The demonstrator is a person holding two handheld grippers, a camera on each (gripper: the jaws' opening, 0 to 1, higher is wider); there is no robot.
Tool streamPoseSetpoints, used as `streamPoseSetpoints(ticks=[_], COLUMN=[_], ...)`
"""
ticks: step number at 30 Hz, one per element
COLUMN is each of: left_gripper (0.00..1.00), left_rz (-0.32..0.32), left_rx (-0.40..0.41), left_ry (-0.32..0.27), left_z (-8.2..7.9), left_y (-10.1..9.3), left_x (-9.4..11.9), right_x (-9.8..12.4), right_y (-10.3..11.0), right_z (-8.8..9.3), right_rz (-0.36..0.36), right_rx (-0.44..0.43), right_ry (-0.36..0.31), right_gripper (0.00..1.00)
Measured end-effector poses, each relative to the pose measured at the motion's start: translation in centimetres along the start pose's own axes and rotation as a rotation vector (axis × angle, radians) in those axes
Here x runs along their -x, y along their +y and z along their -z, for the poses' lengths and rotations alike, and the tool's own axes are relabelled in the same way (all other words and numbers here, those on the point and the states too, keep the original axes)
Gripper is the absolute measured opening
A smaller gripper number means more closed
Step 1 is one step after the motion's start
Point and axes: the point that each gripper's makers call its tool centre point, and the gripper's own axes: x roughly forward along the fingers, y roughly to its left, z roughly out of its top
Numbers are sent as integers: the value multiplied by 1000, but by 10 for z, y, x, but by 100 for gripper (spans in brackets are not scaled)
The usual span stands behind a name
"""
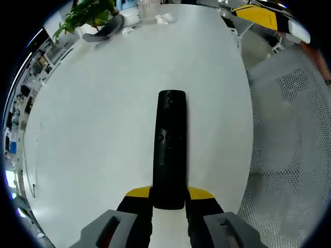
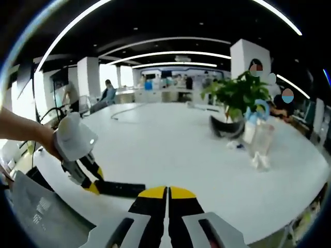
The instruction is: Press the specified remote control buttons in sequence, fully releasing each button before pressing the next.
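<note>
The black remote control lies flat on the round white table, its long body running straight away from the left gripper. Its near end sits between that gripper's yellow-tipped jaws, which press against both sides of it, so the left tongs are grasping the remote. Its buttons are too dark to make out.

From the right gripper view the same remote shows as a dark bar low on the table, just left of the right gripper. The left gripper comes in from the left there, a hand around its grey body, its yellow tips at the remote's end. The right gripper's own jaws are clenched together with no gap and nothing between them, hovering near the remote but apart from it.

Farther across the table stand a potted plant, a dark headset beside it, and a clear plastic container. A white mesh chair sits just off the table's edge.
</note>
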Motion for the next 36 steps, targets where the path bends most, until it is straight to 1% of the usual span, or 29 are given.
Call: streamPoseSetpoints(ticks=[1,2,4,5,6,8,11,13,14,16,18,20,22,27,29,32,34,36], left_gripper=[23,23,23,23,23,23,23,23,23,23,23,23,23,23,23,24,24,24], left_rz=[-3,-1,1,0,0,0,-2,-4,-5,-7,-7,-8,-9,-28,-34,-35,-41,-47], left_rx=[-1,1,-1,11,18,16,26,20,17,25,30,38,75,132,149,172,177,182], left_ry=[2,3,-1,-11,-16,-21,-20,-11,-5,0,-2,-9,-17,-28,-39,-63,-94,-131], left_z=[0,1,2,3,3,4,4,5,5,6,7,8,8,9,9,11,11,11], left_y=[-2,-4,-7,-9,-10,-14,-20,-26,-29,-31,-35,-38,-41,-50,-53,-56,-58,-58], left_x=[0,0,1,2,2,3,2,3,3,3,4,4,5,6,6,6,7,7], right_x=[0,0,0,1,1,0,-2,-5,-7,-10,-15,-20,-28,-46,-52,-63,-68,-69], right_y=[5,9,23,24,28,30,35,40,41,44,43,40,41,45,49,60,65,68], right_z=[2,5,7,5,2,2,-3,-6,-5,-9,-13,-17,-20,-22,-18,-7,3,12], right_rz=[-32,-57,-126,-126,-142,-157,-202,-246,-256,-277,-269,-256,-266,-281,-308,-368,-394,-397], right_rx=[-3,17,71,96,135,155,113,73,56,36,37,65,62,24,19,8,-35,-72], right_ry=[12,34,52,46,32,38,52,60,80,80,67,58,74,100,128,211,285,341], right_gripper=[0,0,0,0,0,0,0,0,0,0,0,0,0,0,0,0,0,0])
